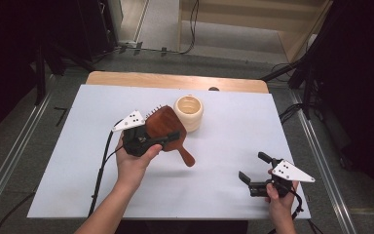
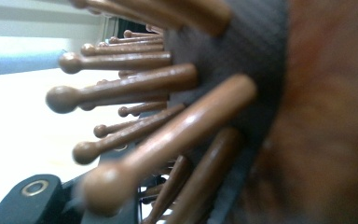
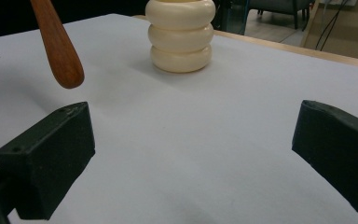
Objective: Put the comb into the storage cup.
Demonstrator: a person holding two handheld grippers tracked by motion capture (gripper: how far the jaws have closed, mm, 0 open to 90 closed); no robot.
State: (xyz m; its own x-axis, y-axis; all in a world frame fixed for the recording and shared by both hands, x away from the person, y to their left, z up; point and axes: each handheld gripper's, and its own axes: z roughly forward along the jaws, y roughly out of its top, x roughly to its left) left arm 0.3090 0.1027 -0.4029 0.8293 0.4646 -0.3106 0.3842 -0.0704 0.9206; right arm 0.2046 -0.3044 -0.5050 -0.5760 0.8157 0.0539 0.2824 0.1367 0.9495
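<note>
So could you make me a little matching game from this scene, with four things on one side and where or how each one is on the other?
Things:
1. wooden hairbrush
2. cream ribbed cup
3. left gripper
4. right gripper

States:
A. jaws wide apart with nothing between them, low over the white sheet near the right front corner
B. standing upright on the white sheet, toward the far edge
C. lifted off the table, handle pointing down toward the person
D. clamped on the brush head

Pairs: 1-C, 2-B, 3-D, 4-A
</note>
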